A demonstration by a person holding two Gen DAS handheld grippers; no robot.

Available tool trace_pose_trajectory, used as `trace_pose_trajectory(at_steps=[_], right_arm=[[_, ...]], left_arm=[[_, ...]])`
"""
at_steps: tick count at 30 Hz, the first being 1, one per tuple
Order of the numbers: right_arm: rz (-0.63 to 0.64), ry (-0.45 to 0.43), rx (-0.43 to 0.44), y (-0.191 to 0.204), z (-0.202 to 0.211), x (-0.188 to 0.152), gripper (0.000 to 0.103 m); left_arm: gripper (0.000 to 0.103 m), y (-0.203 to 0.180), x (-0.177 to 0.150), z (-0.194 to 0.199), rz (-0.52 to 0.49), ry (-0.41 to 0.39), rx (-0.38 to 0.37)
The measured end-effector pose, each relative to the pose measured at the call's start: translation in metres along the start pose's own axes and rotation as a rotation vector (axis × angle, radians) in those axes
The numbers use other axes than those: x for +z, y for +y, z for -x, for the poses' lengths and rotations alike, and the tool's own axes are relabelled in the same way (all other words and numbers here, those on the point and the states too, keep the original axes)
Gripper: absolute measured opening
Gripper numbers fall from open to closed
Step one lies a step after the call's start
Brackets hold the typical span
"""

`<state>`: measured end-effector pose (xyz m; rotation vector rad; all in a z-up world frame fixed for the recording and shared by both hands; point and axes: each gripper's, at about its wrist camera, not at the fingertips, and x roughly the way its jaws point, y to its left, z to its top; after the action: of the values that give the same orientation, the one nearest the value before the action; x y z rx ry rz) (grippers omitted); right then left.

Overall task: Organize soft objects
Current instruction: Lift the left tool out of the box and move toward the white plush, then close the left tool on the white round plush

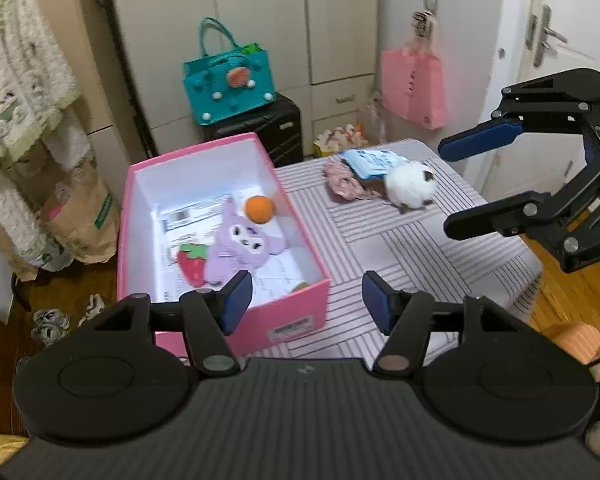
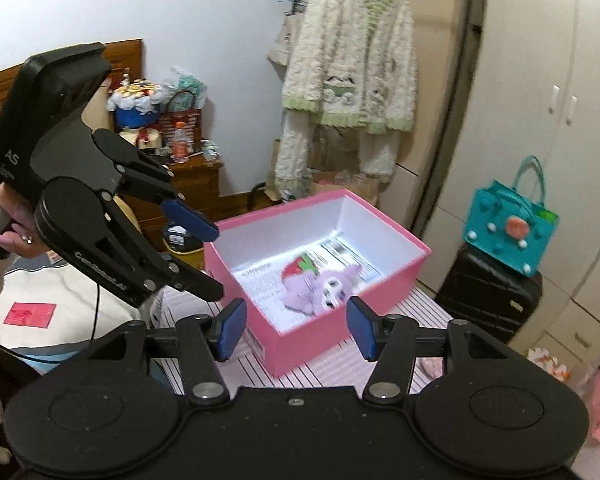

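Observation:
A pink box (image 1: 300, 304) (image 2: 384, 292) stands on the striped table (image 1: 420, 240). Inside it lie a purple plush toy (image 1: 240, 244) (image 2: 320, 286), a red strawberry plush (image 1: 192, 262) (image 2: 298, 266) and an orange ball (image 1: 259, 209). My left gripper (image 1: 306, 302) hovers open over the box's near corner with nothing between its pads. My right gripper (image 2: 296, 330) is open too, above the box's near wall, and holds nothing; it also shows at the right edge of the left wrist view (image 1: 448, 184). A white fluffy toy (image 1: 410, 190), a blue packet (image 1: 374, 162) and a pink floral cloth (image 1: 344, 186) lie at the table's far end.
A teal bag (image 1: 230, 80) (image 2: 508, 232) sits on a black suitcase (image 1: 268, 128) (image 2: 488, 296) behind the table. A pink bag (image 1: 414, 86) hangs on the wall. Fluffy clothes (image 2: 348, 64) hang at the left. Paper bags (image 1: 80, 220) stand on the wooden floor.

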<state>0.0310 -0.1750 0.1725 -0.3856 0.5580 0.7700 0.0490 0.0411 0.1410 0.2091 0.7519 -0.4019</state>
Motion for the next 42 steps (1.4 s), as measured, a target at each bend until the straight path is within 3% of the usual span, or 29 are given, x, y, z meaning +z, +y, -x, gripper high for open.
trace_pose_trajectory(at_steps=[16, 22, 27, 31, 35, 42], right_arm=[[-0.207, 0.039, -0.115, -0.056, 0.025, -0.079, 0.069], [-0.251, 0.042, -0.165, -0.076, 0.021, -0.106, 0.074], [-0.287, 0.073, -0.156, -0.102, 0.007, -0.129, 0.076], [-0.349, 0.094, -0.144, -0.121, -0.008, -0.151, 0.076], [-0.380, 0.086, -0.187, -0.133, -0.025, -0.171, 0.077], [-0.418, 0.071, -0.246, -0.151, -0.049, -0.202, 0.084]], left_arm=[[0.065, -0.061, 0.024, -0.067, -0.029, 0.017, -0.167], [0.071, -0.079, 0.033, -0.091, -0.001, -0.026, -0.208], [0.078, -0.085, 0.037, -0.121, 0.060, -0.065, -0.232], [0.078, -0.087, 0.038, -0.151, 0.098, -0.052, -0.229], [0.079, -0.088, 0.038, -0.184, 0.122, -0.036, -0.211], [0.089, -0.091, 0.039, -0.219, 0.111, -0.035, -0.152]])
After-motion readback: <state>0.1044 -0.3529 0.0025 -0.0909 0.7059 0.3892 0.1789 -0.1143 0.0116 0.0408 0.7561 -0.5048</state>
